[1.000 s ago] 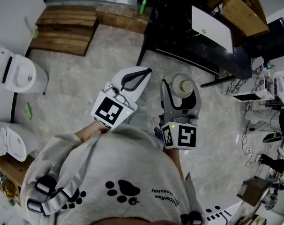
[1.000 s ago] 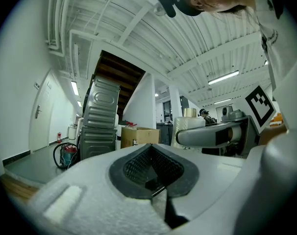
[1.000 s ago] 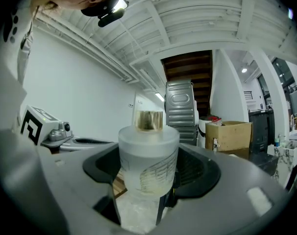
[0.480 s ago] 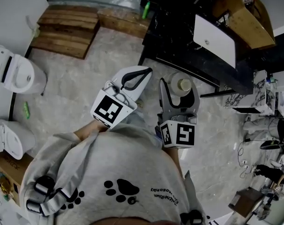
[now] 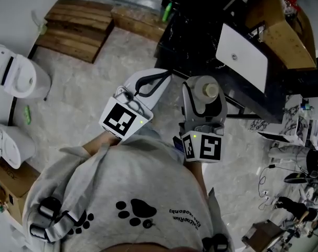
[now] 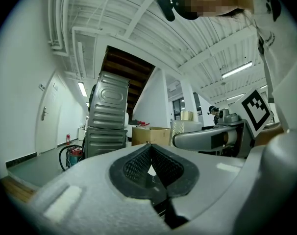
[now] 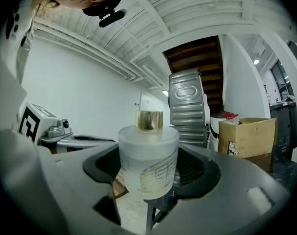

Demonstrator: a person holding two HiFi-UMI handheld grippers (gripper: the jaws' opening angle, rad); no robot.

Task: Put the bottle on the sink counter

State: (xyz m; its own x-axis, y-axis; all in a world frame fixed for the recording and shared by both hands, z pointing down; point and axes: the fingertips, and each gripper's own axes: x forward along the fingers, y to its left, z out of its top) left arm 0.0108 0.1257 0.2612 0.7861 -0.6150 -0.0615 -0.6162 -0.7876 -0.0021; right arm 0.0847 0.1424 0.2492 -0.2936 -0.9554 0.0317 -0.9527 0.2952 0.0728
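A frosted round bottle (image 7: 148, 160) with a gold cap sits between the jaws of my right gripper (image 7: 151, 173), which is shut on it. From the head view the bottle (image 5: 206, 94) is carried upright in front of the person, just short of the black sink counter (image 5: 201, 41) with its white basin (image 5: 242, 58). My left gripper (image 5: 148, 85) hangs beside it to the left. Its jaws are shut with nothing between them in the left gripper view (image 6: 151, 170).
White toilets (image 5: 14, 77) stand at the left. Wooden pallets (image 5: 75, 28) lie at the back left. A wooden board (image 5: 287, 35) sits right of the basin. A grey metal cabinet (image 7: 187, 109) and a cardboard box (image 7: 249, 136) stand ahead.
Both grippers have come nearer the sink counter, and the bottle has moved with the right one. The counter and basin now sit lower and closer in the head view.
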